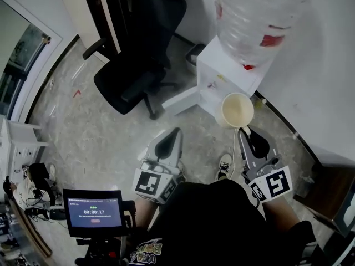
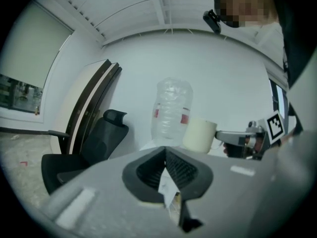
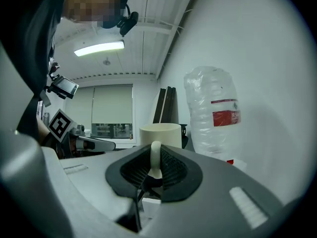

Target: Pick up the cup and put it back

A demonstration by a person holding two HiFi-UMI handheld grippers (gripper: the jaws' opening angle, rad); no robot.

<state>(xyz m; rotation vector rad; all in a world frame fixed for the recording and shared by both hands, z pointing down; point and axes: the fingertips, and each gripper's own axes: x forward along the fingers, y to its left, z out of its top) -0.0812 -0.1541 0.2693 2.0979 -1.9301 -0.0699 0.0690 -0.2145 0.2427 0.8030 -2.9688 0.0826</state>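
Hiding most of the handle, the right gripper [image 1: 246, 133] pinches the cream cup [image 1: 237, 110] by that handle. Only a pale loop [image 3: 155, 157] shows between the ribbed pads in the right gripper view, and the gripper's body cuts off the cup's lower wall there. The cup sits right of centre in the head view, in the air just before the white water dispenser [image 1: 222, 76]. It stands upright with its long axis vertical, its mouth facing up at the camera and its handle pointing toward the lower edge of the frame. The upper frame edge crops the top of the clear water bottle [image 1: 255, 15]. The left gripper [image 1: 169, 143], lower centre, has its jaws pressed together; a small whitish scrap at their seam is hard to make out. A black office chair [image 1: 138, 65] stands at upper left.
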